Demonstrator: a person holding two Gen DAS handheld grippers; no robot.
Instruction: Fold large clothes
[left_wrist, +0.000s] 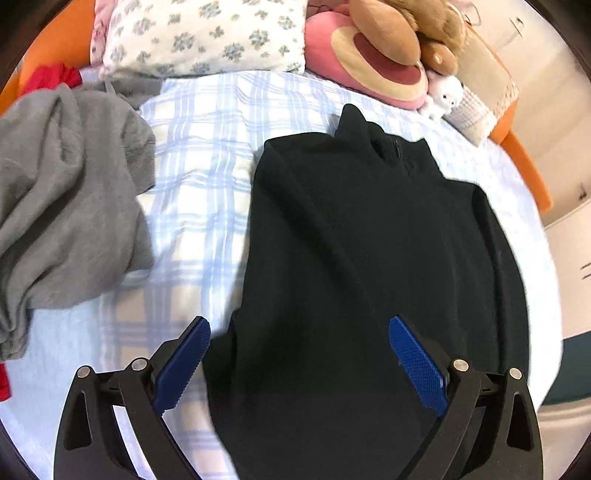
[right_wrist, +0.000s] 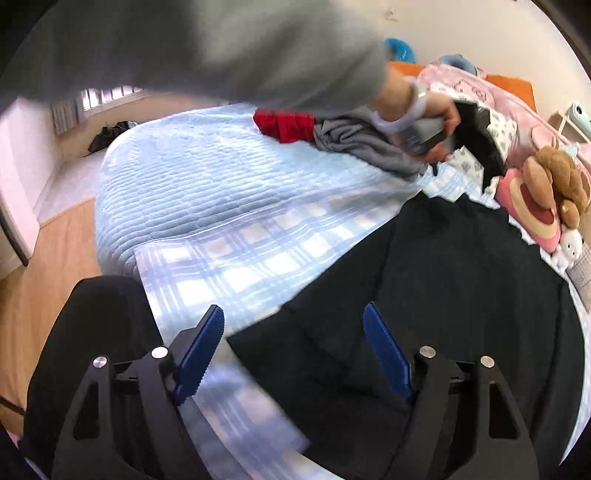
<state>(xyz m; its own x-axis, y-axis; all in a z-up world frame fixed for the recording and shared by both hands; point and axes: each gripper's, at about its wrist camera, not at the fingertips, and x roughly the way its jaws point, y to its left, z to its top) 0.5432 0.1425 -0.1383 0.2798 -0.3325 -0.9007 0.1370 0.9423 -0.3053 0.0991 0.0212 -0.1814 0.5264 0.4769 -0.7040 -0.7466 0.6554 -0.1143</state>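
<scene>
Left tool (left_wrist: 299, 332), right tool (right_wrist: 293, 321) gape empty over black garment (left_wrist: 369, 258) (plaid bedspread (left_wrist: 199, 166), wood floor (right_wrist: 44, 280)).

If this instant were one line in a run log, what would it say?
stage: folding | black garment: flat on bed | left gripper: open, empty | right gripper: open, empty | grey garment: heaped aside
</scene>
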